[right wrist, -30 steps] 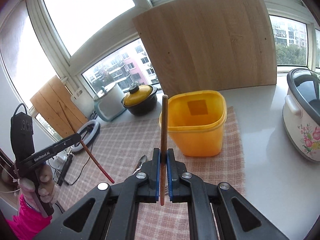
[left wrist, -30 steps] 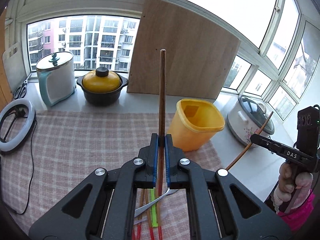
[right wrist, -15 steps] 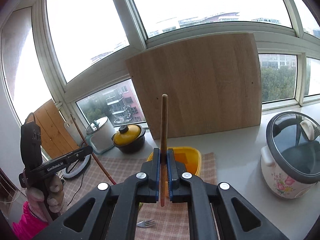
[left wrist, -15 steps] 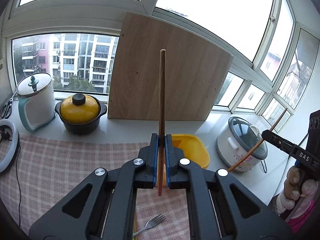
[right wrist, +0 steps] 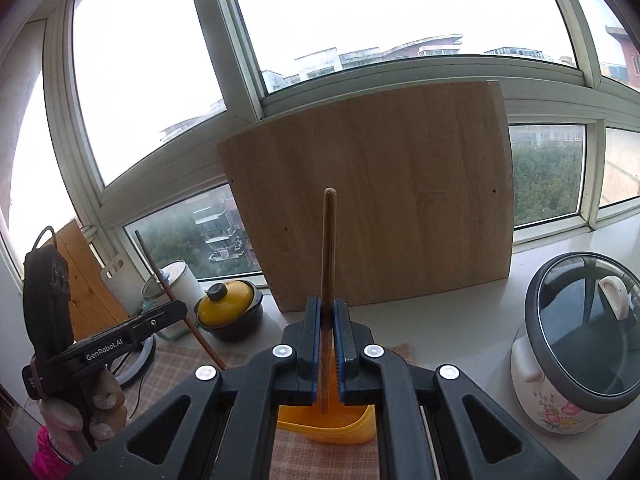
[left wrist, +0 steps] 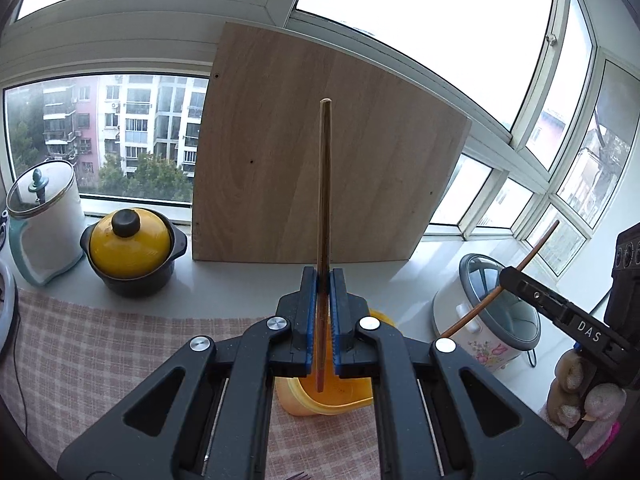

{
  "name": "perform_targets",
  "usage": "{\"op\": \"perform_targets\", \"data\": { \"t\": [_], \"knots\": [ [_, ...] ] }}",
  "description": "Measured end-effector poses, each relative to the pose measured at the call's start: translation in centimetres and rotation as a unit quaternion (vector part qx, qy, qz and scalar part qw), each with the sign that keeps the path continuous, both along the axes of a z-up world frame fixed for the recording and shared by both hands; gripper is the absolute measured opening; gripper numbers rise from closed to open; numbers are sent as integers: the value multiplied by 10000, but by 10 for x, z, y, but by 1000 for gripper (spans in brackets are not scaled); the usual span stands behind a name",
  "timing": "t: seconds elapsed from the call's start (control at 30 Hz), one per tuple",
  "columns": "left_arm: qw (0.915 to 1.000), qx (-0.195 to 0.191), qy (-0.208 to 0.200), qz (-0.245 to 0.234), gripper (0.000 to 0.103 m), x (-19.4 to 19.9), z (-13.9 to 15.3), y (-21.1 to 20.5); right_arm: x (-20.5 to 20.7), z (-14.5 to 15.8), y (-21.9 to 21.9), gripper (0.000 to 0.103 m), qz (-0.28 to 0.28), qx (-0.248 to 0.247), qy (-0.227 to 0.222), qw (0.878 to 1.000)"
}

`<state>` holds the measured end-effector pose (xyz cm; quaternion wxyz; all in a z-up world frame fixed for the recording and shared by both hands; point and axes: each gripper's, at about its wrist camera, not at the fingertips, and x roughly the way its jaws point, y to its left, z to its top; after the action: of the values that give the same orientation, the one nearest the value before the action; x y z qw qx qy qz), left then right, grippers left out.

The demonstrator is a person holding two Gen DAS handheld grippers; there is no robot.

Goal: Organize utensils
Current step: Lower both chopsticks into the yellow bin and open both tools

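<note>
My left gripper [left wrist: 322, 280] is shut on a brown wooden chopstick [left wrist: 324, 200] that stands upright between the blue pads, its lower tip hanging over the yellow plastic container [left wrist: 320, 402]. In the right wrist view my right gripper [right wrist: 328, 308] is shut on a second brown chopstick [right wrist: 329, 248], also upright, with the yellow container [right wrist: 324, 424] just under the jaws. Each gripper shows in the other's view: the right one [left wrist: 520, 280] at the right with its slanted chopstick [left wrist: 532, 252], the left one [right wrist: 176, 308] at the left with its own chopstick [right wrist: 160, 276].
A large wooden board [left wrist: 320, 152] leans on the window behind the container. A yellow-lidded black pot [left wrist: 130, 256] and a white lidded jar [left wrist: 44, 216] stand at the left, a flowered rice cooker [right wrist: 576, 348] at the right. A checked cloth [left wrist: 100, 360] covers the counter.
Both grippers have risen and moved toward the yellow container, which now lies directly beneath the jaws. The loose utensils on the cloth have dropped out of view. Each chopstick stays clamped.
</note>
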<state>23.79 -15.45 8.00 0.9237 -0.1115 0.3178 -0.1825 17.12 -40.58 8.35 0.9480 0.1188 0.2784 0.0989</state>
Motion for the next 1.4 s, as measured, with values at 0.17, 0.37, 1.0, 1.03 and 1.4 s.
{"op": "perform_targets", "data": {
  "t": [0.17, 0.37, 1.0, 1.03, 1.4],
  "knots": [
    [9998, 46, 151, -105, 4, 14, -20, -12, 22, -34, -6, 4, 1, 225, 420, 9989],
    [9989, 128, 431, -162, 4, 22, -50, -21, 31, -66, -7, 4, 30, 267, 666, 9974],
    [9958, 598, 519, -459, 4, 9, -70, -37, 33, -88, 9, 7, 111, 37, 1005, 9949],
    [9958, 599, 524, -458, 5, 8, -70, -37, 33, -87, 9, 12, 116, 27, 1002, 9949],
    [9974, 484, 395, -363, 36, -12, -59, -14, 2, -77, -9, 69, -156, 34, 751, 9970]
  ]
}}
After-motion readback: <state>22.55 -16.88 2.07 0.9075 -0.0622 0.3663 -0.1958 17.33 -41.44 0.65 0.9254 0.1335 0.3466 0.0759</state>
